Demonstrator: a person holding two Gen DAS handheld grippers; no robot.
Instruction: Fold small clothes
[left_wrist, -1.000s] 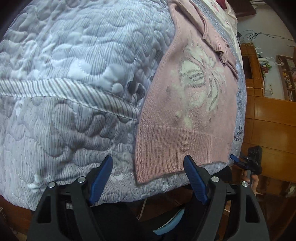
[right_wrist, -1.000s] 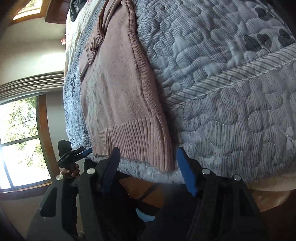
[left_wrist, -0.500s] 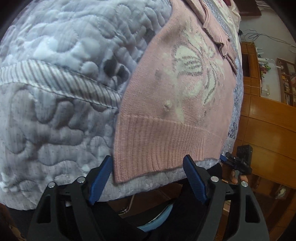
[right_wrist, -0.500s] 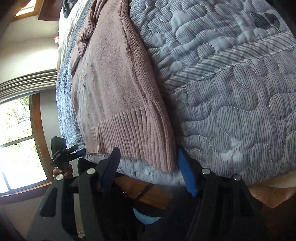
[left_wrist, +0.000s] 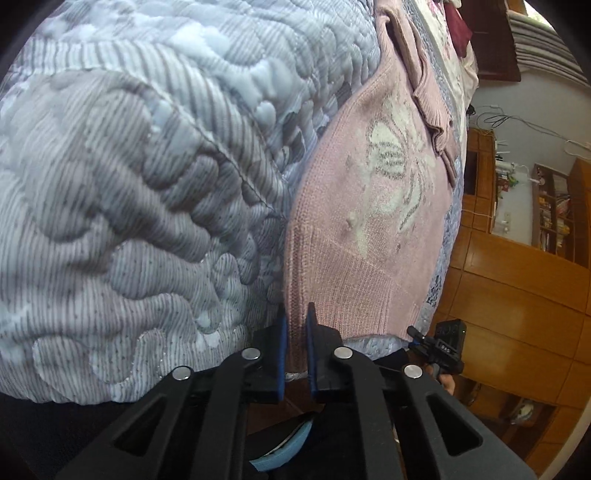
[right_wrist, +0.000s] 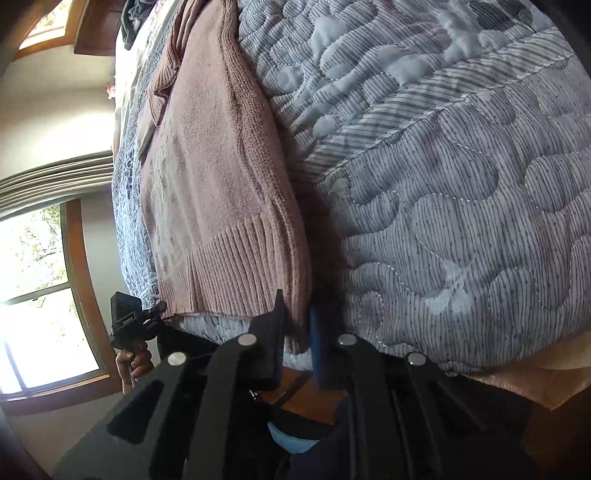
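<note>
A pink knitted sweater (left_wrist: 373, 236) lies flat on a bed covered by a grey-blue quilted bedspread (left_wrist: 140, 206), its ribbed hem at the bed's near edge, where the quilt curves down and out of view. In the left wrist view the sweater's long axis runs from the hem at 6 o'clock up toward 1 o'clock, with a white flower pattern on its front and a folded sleeve (left_wrist: 432, 99) lying across the upper body. Bare quilt spreads wide from 8 to 12 o'clock; past the sweater's far side only a thin strip of quilt remains before wooden cabinets (left_wrist: 517, 280) at 3 o'clock.

The left gripper (left_wrist: 295, 332) sits at the near edge, its blue-padded jaws drawn narrow and pinching one hem corner of the sweater, which runs straight up and away from the fingertips.

In the right wrist view the sweater (right_wrist: 221, 192) stretches from 6 o'clock toward 11 o'clock, with broad open quilt (right_wrist: 461, 206) from 12 to 4 o'clock. The right gripper (right_wrist: 297, 325) is likewise closed narrow on the other hem corner. At 9 o'clock a window (right_wrist: 40, 295) stands beyond the bed's far side, and the left gripper (right_wrist: 140, 317), held by a hand (right_wrist: 135, 363), shows at the far hem corner.
</note>
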